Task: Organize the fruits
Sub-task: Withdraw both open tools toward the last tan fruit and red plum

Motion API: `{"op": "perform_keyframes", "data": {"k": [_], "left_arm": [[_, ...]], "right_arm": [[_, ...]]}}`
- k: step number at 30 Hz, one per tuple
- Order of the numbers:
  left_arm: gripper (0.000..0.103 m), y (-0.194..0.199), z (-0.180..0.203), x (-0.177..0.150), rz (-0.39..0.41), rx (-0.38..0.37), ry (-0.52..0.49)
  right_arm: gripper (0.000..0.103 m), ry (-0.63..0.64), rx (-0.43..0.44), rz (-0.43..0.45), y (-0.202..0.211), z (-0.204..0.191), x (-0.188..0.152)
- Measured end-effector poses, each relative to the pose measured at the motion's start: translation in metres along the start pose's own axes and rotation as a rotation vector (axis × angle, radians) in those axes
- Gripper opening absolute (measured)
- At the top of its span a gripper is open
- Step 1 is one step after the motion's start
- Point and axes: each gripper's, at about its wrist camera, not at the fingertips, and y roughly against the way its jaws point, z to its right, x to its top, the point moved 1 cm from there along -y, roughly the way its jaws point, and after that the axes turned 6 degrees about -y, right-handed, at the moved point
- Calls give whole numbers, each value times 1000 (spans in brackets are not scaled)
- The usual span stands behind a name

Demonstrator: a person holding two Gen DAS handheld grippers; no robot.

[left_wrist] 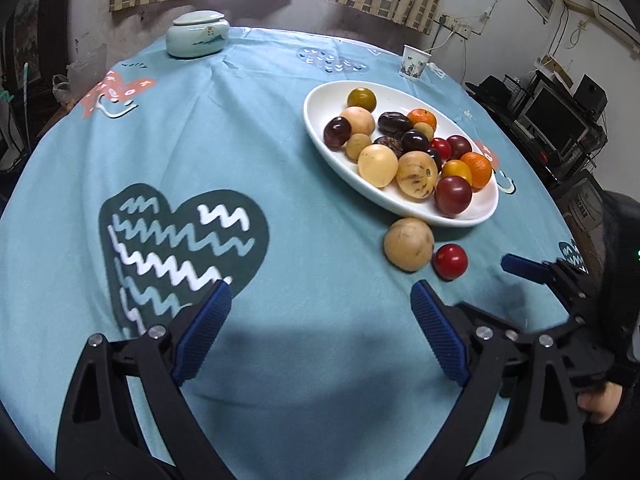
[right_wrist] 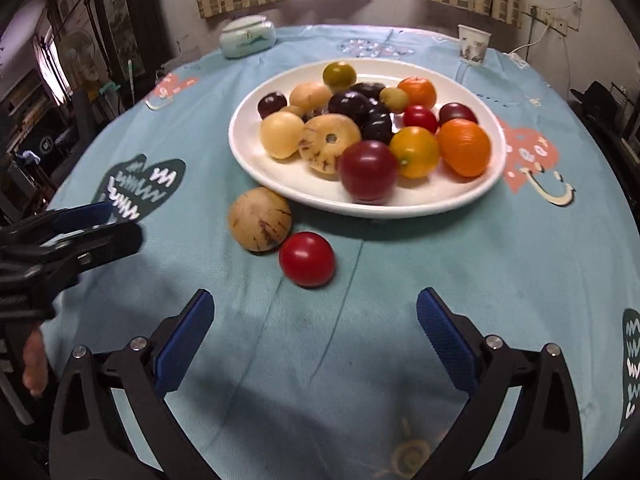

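Note:
A white oval plate [left_wrist: 476,212] [right_wrist: 452,204] holds several fruits: tan, dark purple, red, yellow and orange ones. Two fruits lie on the blue tablecloth just in front of it: a tan round fruit [left_wrist: 408,244] [right_wrist: 260,219] and a small red tomato [left_wrist: 451,261] [right_wrist: 306,259]. My left gripper [left_wrist: 320,300] is open and empty, low over the cloth, left of these two. My right gripper [right_wrist: 314,308] is open and empty, just short of the red tomato. It also shows at the right edge of the left wrist view [left_wrist: 532,270].
A pale green lidded jar [left_wrist: 198,34] [right_wrist: 248,36] stands at the table's far left edge. A paper cup [left_wrist: 414,62] [right_wrist: 473,44] stands at the far right. The round table [left_wrist: 280,120] drops off on all sides. Shelves with electronics [left_wrist: 560,120] stand at the right.

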Motion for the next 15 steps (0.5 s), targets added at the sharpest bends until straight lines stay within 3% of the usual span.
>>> {"op": "perform_keyframes", "data": {"k": [4, 6, 7, 11, 15], "left_arm": [[94, 5, -14, -7, -5, 6, 37], [94, 5, -17, -9, -11, 4, 47], [94, 4, -17, -9, -15, 1, 50], [94, 3, -10, -9, -18, -11, 33], [94, 1, 2, -9, -27, -11, 0]], "right_arm": [[101, 16, 7, -28, -16, -6, 5], [90, 22, 21, -7, -18, -6, 6], [73, 22, 26, -10, -19, -5, 7], [58, 53, -15, -7, -22, -8, 9], [51, 66, -25, 3, -25, -8, 12]]}}
